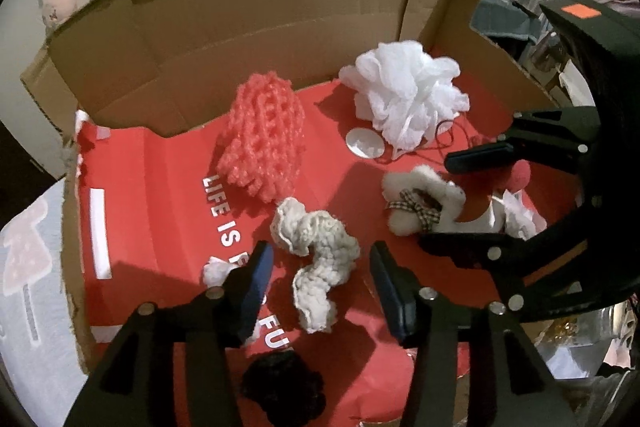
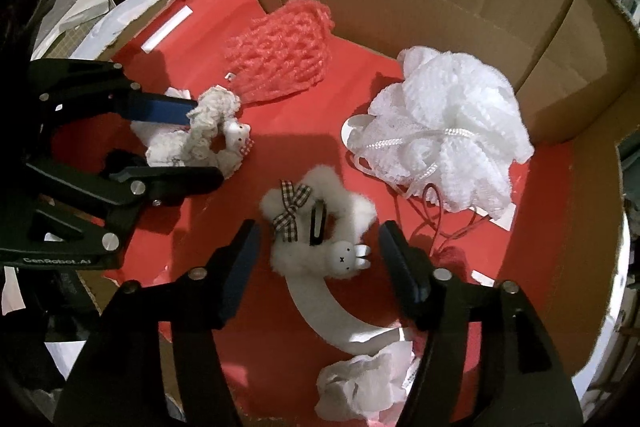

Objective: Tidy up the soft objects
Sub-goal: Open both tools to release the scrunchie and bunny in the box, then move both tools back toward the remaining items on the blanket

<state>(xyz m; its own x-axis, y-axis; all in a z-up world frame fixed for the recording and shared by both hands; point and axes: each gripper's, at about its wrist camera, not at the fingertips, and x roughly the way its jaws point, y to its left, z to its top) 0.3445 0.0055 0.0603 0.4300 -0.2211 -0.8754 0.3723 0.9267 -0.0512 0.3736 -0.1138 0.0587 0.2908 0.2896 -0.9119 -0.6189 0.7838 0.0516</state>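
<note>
Left wrist view: cardboard box point(image 1: 248, 27) lined with red sheet point(image 1: 160, 195) printed in white letters.
Pink knitted piece point(image 1: 262, 135): on the red sheet at 11 o'clock from the cream scrunchie, apart from it.
Cream scrunchie point(image 1: 316, 259): lying on the sheet between the two fingers of the left gripper point(image 1: 320, 287).
Left gripper state: jaws about half open, pads clear of the scrunchie on both sides, nothing gripped.
Black scrunchie point(image 1: 280, 383): at 6 o'clock from the cream one, below the gripper fingers.
White bath pouf point(image 1: 408, 91): at 1 o'clock, near the far box wall, well apart from the cream scrunchie.
Right wrist view: same box, seen from the other side.
Fluffy white headband point(image 2: 320, 227): on the sheet between the fingers of the right gripper point(image 2: 320, 267); checked bow and small rabbit face on it.
Right gripper state: jaws about half open, pads standing off the headband, nothing gripped.
Crumpled white piece point(image 2: 364, 383): at 6 o'clock from the headband, touching its band end.
Red cord point(image 2: 436, 223): just below the pouf, at 3 o'clock from the headband.
</note>
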